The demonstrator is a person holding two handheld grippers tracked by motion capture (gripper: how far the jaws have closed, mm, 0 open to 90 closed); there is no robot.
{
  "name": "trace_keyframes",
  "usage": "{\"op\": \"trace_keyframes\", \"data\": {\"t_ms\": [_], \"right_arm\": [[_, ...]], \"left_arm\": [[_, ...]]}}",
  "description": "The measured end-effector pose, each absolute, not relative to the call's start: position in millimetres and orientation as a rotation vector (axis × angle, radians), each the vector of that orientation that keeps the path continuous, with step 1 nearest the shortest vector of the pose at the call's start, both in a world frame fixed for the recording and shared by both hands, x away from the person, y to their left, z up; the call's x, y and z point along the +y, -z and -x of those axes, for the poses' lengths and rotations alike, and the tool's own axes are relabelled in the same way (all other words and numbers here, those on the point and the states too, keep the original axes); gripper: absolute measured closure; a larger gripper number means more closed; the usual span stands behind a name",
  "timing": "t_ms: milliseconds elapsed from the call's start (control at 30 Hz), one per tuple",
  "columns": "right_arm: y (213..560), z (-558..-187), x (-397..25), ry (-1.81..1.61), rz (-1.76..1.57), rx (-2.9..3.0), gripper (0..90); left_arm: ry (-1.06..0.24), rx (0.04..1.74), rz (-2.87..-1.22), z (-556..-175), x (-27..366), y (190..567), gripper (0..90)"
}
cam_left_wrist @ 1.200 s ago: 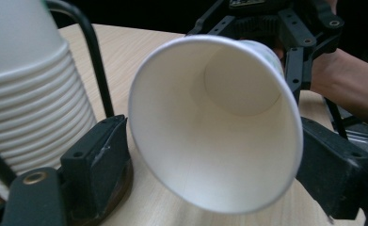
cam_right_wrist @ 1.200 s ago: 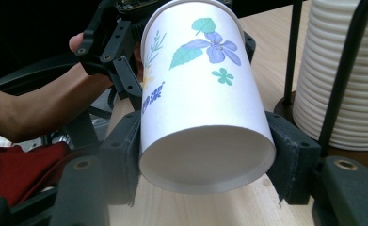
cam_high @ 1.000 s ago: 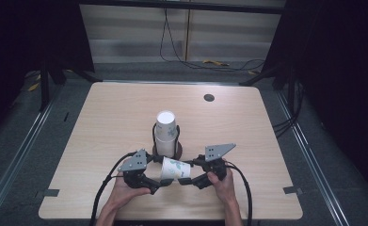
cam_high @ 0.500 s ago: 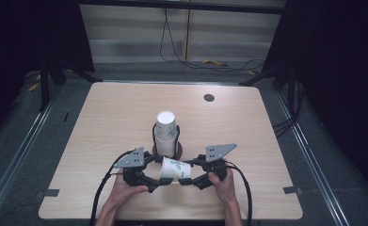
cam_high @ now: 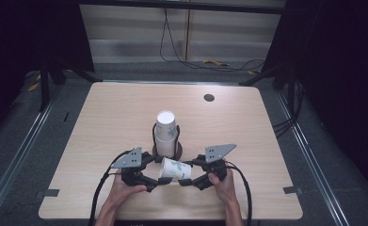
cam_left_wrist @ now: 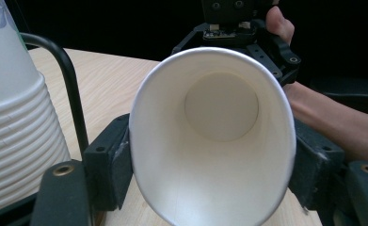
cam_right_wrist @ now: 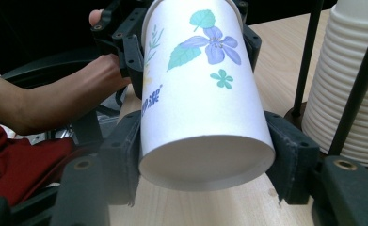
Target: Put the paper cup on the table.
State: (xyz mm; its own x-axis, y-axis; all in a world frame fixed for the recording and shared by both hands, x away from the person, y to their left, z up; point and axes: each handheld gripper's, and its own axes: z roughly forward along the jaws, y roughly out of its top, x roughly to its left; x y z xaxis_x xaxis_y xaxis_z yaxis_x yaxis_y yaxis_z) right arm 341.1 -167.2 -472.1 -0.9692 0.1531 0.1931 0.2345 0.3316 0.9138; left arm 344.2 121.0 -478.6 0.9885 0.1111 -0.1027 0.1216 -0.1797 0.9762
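A white paper cup (cam_high: 174, 169) with a blue flower print lies on its side above the table's front, held between both grippers. My left gripper (cam_high: 154, 179) is shut on its open end; the cup's mouth (cam_left_wrist: 212, 141) faces that camera, pressed slightly oval between the jaws. My right gripper (cam_high: 187, 179) is shut on the base end, and the cup's bottom (cam_right_wrist: 205, 160) faces its camera. Just behind stands a stack of cups (cam_high: 166, 132) in a black wire holder (cam_high: 154, 136).
The stack of cups (cam_right_wrist: 346, 94) and the holder's black rods (cam_right_wrist: 308, 52) stand close to the right gripper's right side. A dark round grommet (cam_high: 209, 98) sits at the back of the wooden table (cam_high: 247, 136). Cables trail from both grippers toward the front edge.
My left gripper has edged slightly to the left. The cup and the right gripper have stayed almost in place.
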Motion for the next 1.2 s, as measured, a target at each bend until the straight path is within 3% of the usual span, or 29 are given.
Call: {"op": "trace_keyframes", "data": {"t_ms": [500, 600, 1200], "right_arm": [[474.4, -340.1, -166.9, 1.773, 0.438, -2.553, 22.8], [475.0, -338.2, -166.8, 1.810, 0.494, -2.570, 13.1], [482.3, -328.5, -183.7, 1.984, 0.818, -2.620, 12.7]], "left_arm": [[-0.031, 0.212, -1.778, -344.3, 123.1, 475.3, 29.5], [-0.046, 0.235, -1.797, -345.7, 123.4, 474.8, 29.5], [-0.107, 0.307, -1.855, -343.8, 131.2, 472.0, 28.8]]}}
